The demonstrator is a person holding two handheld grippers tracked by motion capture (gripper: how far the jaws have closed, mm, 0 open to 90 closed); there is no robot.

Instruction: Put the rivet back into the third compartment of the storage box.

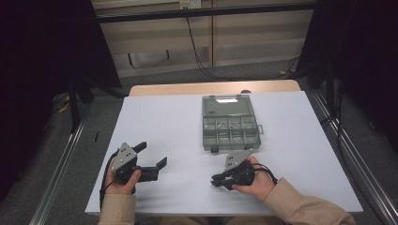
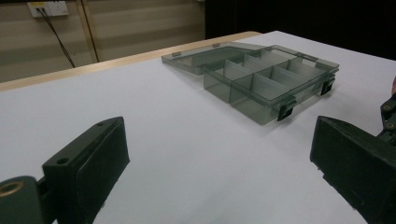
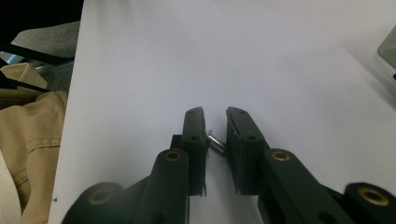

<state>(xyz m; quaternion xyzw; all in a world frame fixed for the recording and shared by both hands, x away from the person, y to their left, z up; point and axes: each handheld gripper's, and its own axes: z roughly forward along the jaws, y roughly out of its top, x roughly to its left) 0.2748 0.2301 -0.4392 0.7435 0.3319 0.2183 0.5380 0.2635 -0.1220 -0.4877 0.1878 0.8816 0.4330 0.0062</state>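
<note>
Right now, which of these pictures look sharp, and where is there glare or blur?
High view: dim surroundings, a bright glare patch on the open lid of the compartment box. Left gripper view: the box is sharp and the near black jaws are soft. Right gripper view: jaws blurred at the bottom edge, the small metal pin between them catches light, and the table is washed out.

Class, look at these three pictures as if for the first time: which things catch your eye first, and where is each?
First, the open grey compartment box at the far middle of the white table, its lid laid flat behind it. Next, the right gripper near the front edge, jaws nearly closed around a small metal pin. The left gripper rests at the front left, jaws wide apart with nothing between them.
</note>
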